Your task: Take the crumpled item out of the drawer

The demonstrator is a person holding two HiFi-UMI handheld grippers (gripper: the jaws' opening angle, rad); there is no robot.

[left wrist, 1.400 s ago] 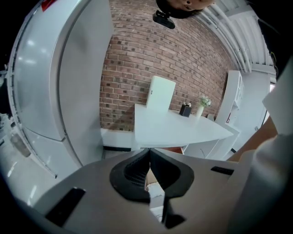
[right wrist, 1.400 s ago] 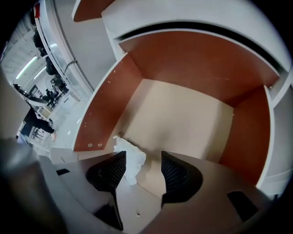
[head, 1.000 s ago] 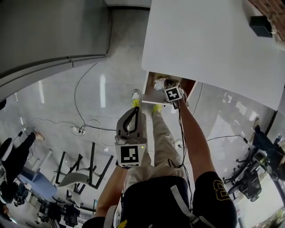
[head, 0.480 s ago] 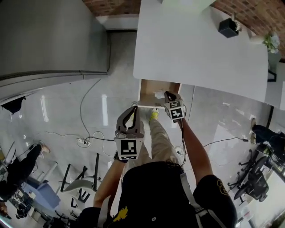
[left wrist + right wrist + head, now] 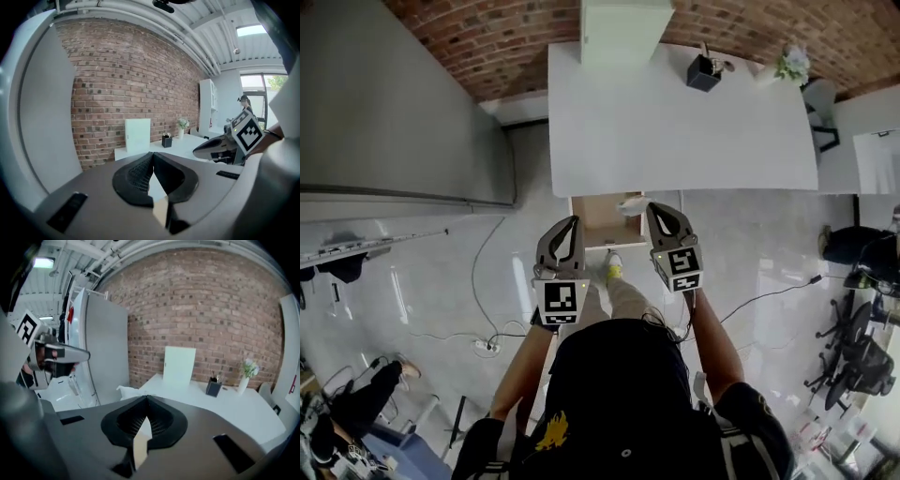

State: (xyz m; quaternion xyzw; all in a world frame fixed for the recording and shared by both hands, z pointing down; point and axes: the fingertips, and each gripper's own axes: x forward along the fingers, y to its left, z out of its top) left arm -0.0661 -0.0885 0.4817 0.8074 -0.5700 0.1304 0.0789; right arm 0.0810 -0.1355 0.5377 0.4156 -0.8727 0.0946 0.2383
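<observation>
The crumpled white item (image 5: 630, 203) lies at the right rear of the open wooden drawer (image 5: 592, 214), which sticks out from under the white table (image 5: 675, 131). My right gripper (image 5: 654, 208) is shut and empty. Its tips are just right of the item and apart from it. In the right gripper view the crumpled item (image 5: 129, 391) shows beyond and left of the shut right gripper (image 5: 146, 399). My left gripper (image 5: 571, 223) is shut too and hangs over the drawer's left front. Nothing is between the pressed tips of the left gripper (image 5: 152, 154).
On the table stand a white upright box (image 5: 625, 28), a black pen holder (image 5: 704, 72) and a small vase of flowers (image 5: 787, 66). A tall grey cabinet (image 5: 394, 112) fills the left. Cables (image 5: 487, 342) lie on the glossy floor, and office chairs (image 5: 858, 356) stand at the right.
The view has swung up to take in the whole table and the brick wall. My right gripper has drawn back from inside the drawer. The crumpled item has stayed in the drawer.
</observation>
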